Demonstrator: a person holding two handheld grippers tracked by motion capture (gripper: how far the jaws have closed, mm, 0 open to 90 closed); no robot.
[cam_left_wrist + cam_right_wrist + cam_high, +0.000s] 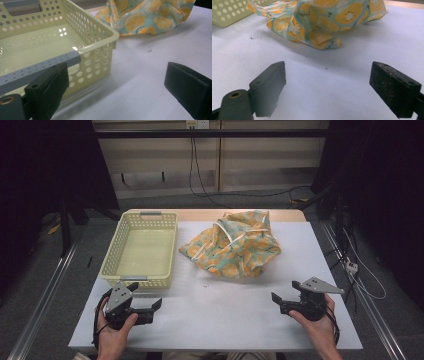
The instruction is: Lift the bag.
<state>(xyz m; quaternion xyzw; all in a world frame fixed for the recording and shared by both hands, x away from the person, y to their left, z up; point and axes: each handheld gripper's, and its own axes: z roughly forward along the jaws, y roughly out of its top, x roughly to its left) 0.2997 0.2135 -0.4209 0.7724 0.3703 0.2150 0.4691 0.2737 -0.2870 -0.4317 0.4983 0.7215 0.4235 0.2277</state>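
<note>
Each bare hand holds a black gripper, the left gripper (150, 308) and right gripper (281, 303) alike: blocky jaws, grey three-cornered top plate, black cable trailing at the wrist.

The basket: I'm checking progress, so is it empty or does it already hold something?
Empty: the basket shows a bare floor, and the cloth lies beside it.
</note>
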